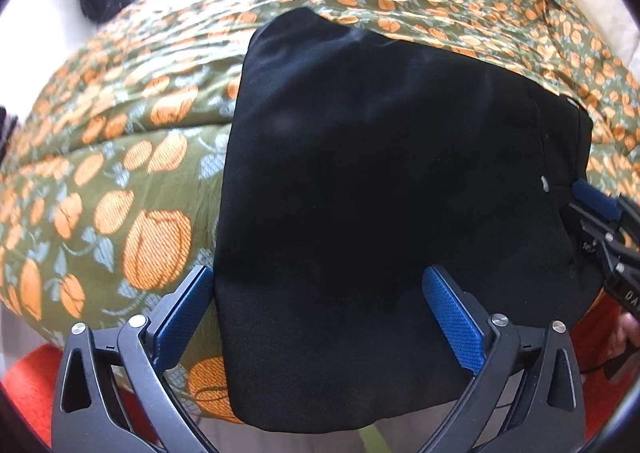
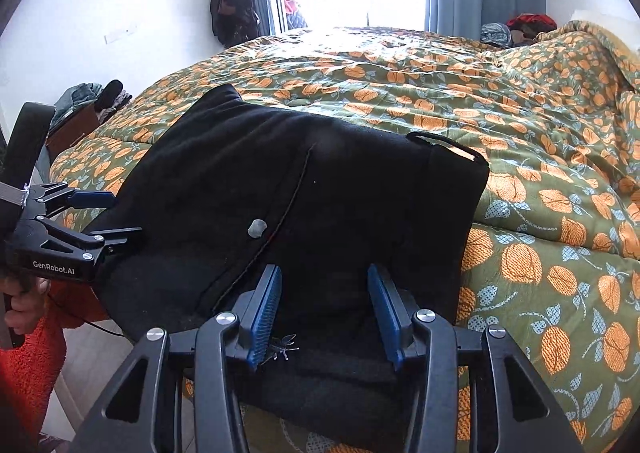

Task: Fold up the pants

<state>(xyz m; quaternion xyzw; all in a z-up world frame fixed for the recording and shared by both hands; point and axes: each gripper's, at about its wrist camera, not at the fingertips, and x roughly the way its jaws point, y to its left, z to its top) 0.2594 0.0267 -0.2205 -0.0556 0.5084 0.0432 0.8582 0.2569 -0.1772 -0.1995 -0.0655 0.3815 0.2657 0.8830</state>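
While the black, soft-fabric pants [image 1: 384, 189] lie folded into a broad dark slab on the near edge of the bed, over the olive quilt printed with orange pumpkins [image 1: 132, 181], both claws stand at the slab's near side, where it overhangs the quilt's edge. Its long axis runs away from the cameras toward the window, with the waistband and its loop [image 2: 444, 141] at the far right corner.

Left gripper [image 1: 320, 329]: jaws spread wide, one blue pad just off the slab's left edge, the other over the cloth; nothing is clamped, though the fabric lies between the fingers. It points steeply down at the near left part of the slab.

Right gripper [image 2: 324, 309]: jaws partly apart, both blue pads over the near right part of the cloth; whether they pinch a ridge of fabric cannot be told. It tilts down less steeply.

Judged from this layout, the next fold would carry the near edge away along the long axis, each hand taking the corner on its own side.
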